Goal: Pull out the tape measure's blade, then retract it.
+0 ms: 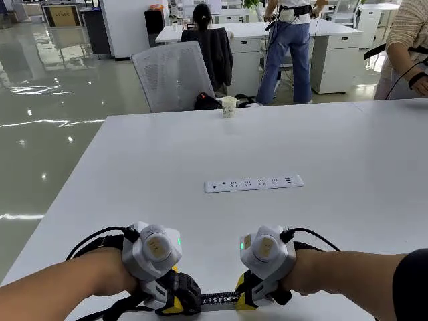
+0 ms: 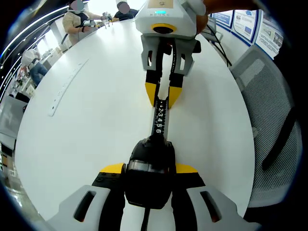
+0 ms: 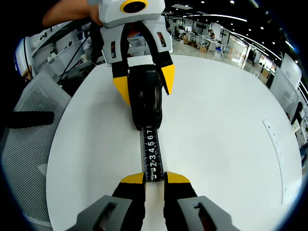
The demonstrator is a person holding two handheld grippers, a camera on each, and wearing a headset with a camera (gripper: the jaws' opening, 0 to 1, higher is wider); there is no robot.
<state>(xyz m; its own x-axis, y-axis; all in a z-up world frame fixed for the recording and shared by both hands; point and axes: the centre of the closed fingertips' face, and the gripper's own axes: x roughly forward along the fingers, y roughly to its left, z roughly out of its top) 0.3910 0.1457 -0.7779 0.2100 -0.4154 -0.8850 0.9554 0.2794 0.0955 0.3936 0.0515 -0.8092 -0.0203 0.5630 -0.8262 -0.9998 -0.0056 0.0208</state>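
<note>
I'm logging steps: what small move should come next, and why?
Probably draw the right gripper away from the left gripper, which grips the black tape measure case: the right pinches the tip of the black numbered blade, and just a short length is out.

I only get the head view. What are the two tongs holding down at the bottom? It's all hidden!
Observer: The left tongs squeeze the black boxy tape measure case by its two sides.
Operator: And the other one?
Observer: The right tongs are shut on the tip of the flat black blade with white numbers.
Operator: Is it pulled out far?
Observer: Only a little. The numbers I can read stop at 7, right by the case.
</note>
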